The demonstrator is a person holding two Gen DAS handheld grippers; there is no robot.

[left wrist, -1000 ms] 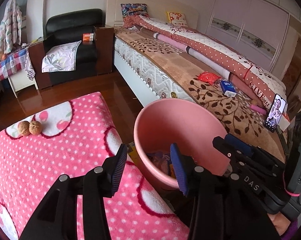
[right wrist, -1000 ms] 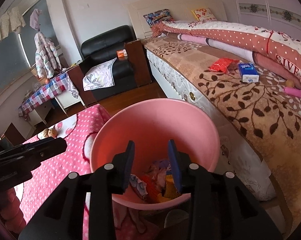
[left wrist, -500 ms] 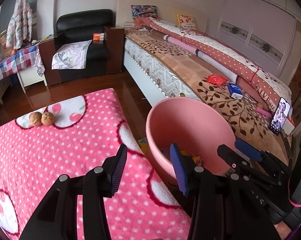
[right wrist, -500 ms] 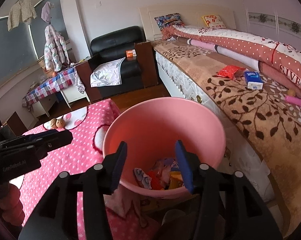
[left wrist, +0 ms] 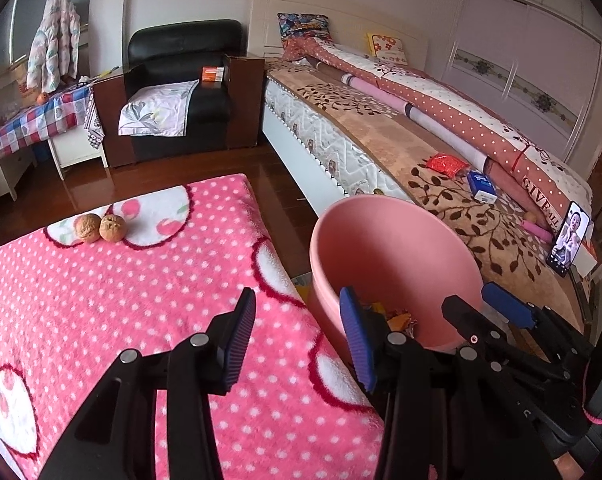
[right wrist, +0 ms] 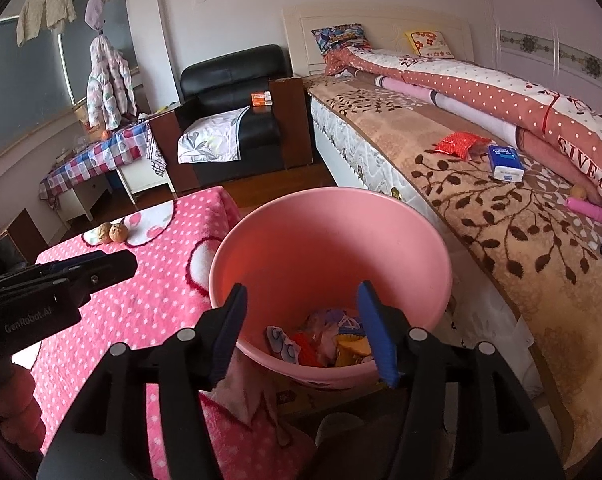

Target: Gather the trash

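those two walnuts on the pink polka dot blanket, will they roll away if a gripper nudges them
Probably somewhat. The two walnuts look round and hard, so a nudge may roll them. The fleecy pink blanket should slow them. They sit near its far edge, so pushing outward risks dropping them. Their bumpy shells may help the grip.

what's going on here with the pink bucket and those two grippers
A person is tidying a bedroom with a handheld gripper in each hand. The right gripper hangs open over the pink bucket, which already holds a heap of wrappers. The left gripper is open and empty above the pink polka-dot blanket, where two walnuts lie. A red packet and a blue tissue pack lie on the bed.
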